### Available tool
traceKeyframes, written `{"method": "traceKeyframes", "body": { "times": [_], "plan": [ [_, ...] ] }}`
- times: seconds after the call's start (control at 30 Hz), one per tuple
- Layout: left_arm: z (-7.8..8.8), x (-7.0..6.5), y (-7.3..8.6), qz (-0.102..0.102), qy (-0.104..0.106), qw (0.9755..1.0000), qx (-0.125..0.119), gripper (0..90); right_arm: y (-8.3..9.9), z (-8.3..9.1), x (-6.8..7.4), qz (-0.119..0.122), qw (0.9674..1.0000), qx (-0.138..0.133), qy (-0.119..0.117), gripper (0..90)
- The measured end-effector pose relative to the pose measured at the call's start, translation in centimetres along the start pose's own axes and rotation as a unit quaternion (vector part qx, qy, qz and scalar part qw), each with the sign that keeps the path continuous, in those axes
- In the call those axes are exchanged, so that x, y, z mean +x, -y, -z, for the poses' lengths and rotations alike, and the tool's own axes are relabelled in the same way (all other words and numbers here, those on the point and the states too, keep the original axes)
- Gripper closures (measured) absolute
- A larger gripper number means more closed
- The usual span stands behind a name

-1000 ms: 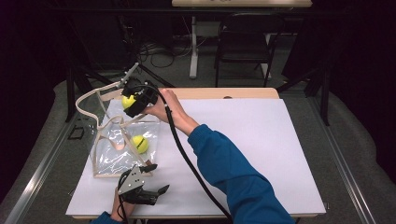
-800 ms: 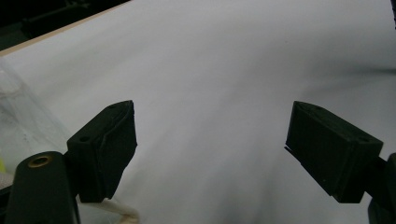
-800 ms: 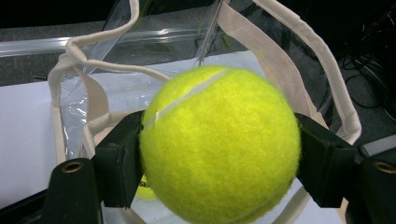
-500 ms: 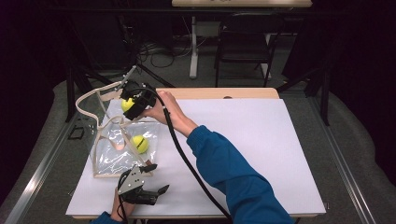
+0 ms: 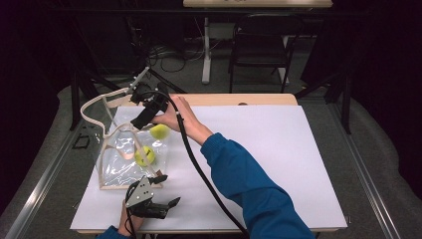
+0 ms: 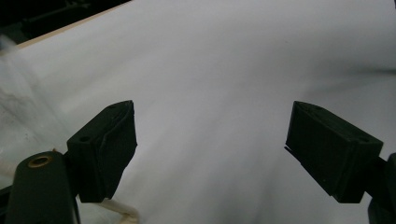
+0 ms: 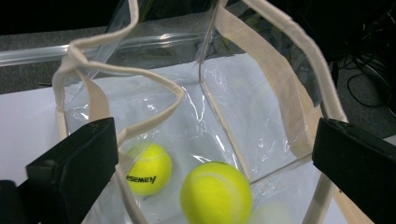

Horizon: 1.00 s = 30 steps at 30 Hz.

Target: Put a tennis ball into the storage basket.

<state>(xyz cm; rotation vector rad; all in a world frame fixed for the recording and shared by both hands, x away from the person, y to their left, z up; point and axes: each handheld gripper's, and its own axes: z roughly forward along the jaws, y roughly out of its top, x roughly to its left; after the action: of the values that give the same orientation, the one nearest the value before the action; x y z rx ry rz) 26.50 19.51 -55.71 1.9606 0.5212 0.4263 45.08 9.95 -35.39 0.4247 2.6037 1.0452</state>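
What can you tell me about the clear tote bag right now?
The clear tote bag is see-through plastic edged with cream fabric trim, with two long cream strap handles looping up from its mouth. It sits at the left of the white table, mouth open towards the right gripper, whose jaws have just opened. One yellow tennis ball lies inside; a second ball, blurred, is just below the open jaws at the bag's mouth.
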Motion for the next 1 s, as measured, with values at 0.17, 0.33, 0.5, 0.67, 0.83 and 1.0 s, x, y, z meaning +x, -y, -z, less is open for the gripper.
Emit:
{"method": "traceKeyframes", "body": {
  "times": [0.17,0.33,0.5,0.67,0.83,1.0],
  "plan": [
    [0.0,0.0,0.0,0.000,0.000,1.0000,0.000,16.0,0.1,0.3,-0.1,-0.003,1.0000,-0.004,0.001,0.0],
    [-0.2,-0.1,-0.1,-0.001,0.003,1.0000,0.003,16.0,1.1,2.9,-1.3,-0.021,0.9992,-0.032,0.006,0.0],
    [-0.2,-0.2,-0.1,-0.001,0.000,1.0000,0.003,16.0,1.9,4.2,-1.6,-0.027,0.9989,-0.038,0.010,0.0],
    [-0.4,-0.2,-0.1,-0.002,0.002,1.0000,0.006,16.0,2.8,5.5,-1.8,-0.030,0.9984,-0.044,0.016,0.0],
    [-0.6,-0.3,-0.1,-0.003,0.004,0.9999,0.009,16.0,3.9,6.7,-2.3,-0.035,0.9980,-0.049,0.020,0.0],
    [-0.4,-0.3,-0.1,-0.005,0.004,0.9999,0.010,16.0,5.0,7.4,-2.6,-0.041,0.9976,-0.050,0.026,0.0]
  ]
}}
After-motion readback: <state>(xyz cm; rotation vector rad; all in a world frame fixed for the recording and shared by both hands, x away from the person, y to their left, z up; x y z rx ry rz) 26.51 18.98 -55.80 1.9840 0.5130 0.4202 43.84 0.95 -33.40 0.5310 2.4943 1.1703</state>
